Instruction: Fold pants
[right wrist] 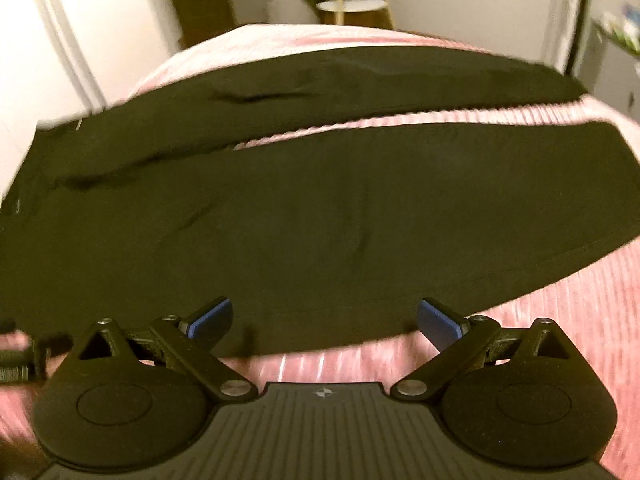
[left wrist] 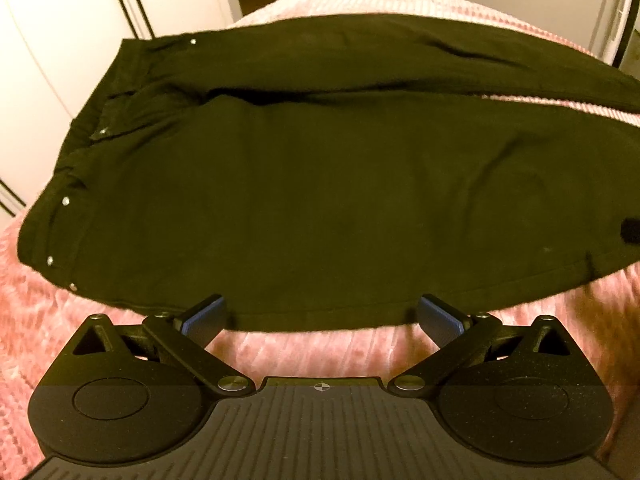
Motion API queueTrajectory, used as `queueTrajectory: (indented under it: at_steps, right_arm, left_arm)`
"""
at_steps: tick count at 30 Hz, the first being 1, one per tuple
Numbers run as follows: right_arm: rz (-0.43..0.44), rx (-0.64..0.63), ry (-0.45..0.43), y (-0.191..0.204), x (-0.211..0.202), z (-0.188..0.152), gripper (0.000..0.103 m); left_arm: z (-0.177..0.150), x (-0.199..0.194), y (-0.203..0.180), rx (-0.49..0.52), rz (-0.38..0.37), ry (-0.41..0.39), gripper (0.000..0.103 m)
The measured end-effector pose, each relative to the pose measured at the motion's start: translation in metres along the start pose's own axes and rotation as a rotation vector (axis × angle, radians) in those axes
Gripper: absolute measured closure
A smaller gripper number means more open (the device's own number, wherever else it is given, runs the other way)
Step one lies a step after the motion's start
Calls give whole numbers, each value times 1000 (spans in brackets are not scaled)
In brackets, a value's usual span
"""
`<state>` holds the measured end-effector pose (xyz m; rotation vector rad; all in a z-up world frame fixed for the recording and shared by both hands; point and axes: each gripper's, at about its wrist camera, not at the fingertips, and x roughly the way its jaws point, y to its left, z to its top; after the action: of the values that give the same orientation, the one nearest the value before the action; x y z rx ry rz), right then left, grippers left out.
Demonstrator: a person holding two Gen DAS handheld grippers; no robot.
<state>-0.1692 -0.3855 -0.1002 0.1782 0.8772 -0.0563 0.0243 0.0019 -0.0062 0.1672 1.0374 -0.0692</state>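
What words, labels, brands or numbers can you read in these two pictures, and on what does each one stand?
None can be read.
The pants show only plain metal studs, with no label.
Each claw body bears a small round cross mark, not letters.
The shelf items at the far right of the right view are too blurred.

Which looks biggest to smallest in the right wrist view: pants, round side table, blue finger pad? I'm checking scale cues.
1. Pants, filling most of the frame.
2 and 3. Side table and finger pad look alike; the pad is far nearer, so unranked.
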Motion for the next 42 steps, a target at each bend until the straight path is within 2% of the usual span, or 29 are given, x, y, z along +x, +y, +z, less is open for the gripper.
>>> queueTrajectory:
  at_steps: [3,6,9,11,15,18,20,22,24,26,27,28,31,35,38,40,42]
  right_arm:
    - [-73,68,-13,-24,14,20,4]
    - [-134,99,43,-42,34,33,4]
    - [-118,150,127,-57,55,34,4]
    - [-111,165,133,-60,59,35,4]
    - [-151,124,182,-51,70,39,4]
    - [-145,60,250,-49,72,53,4]
    - [-60,107,212,-59,60,75,7]
    - [19,214,122,-76,48,113,7]
    - [20,319,20,-92,48,161,8]
    - [7,384,-29,-102,67,209,14]
    - [-1,419,-34,-105,81,228,23]
    - [-19,462,-33,-108,95,246,34]
    - [-81,556,-19,-112,141,291,45]
    - [-199,604,-29,-112,187,326,44]
    - [-299,625,-2,-112,211,334,44]
    - [-344,658,36,-118,232,344,45]
    - [-372,691,29,-119,235,344,47]
  left_arm:
    - [11,-5,1,-25,-8,-25,0]
    - [34,-6,2,-61,-2,-63,0]
    - [66,3,-2,-102,28,-89,0]
    - [90,16,-4,-150,42,-84,0]
    - [120,49,-1,-254,63,-81,0]
    - [119,80,6,-278,146,-108,0]
    - [109,96,15,-301,227,-135,0]
    - [105,105,24,-327,283,-157,0]
    - [108,109,32,-365,298,-197,0]
    - [110,109,35,-410,299,-258,0]
    - [110,110,36,-427,304,-293,0]
    - [107,111,36,-439,318,-329,0]
    - [102,125,36,-451,318,-369,0]
    - [105,135,32,-453,350,-360,0]
    - [102,136,30,-466,359,-373,0]
    - [101,136,33,-480,346,-378,0]
    - [99,138,34,-477,351,-384,0]
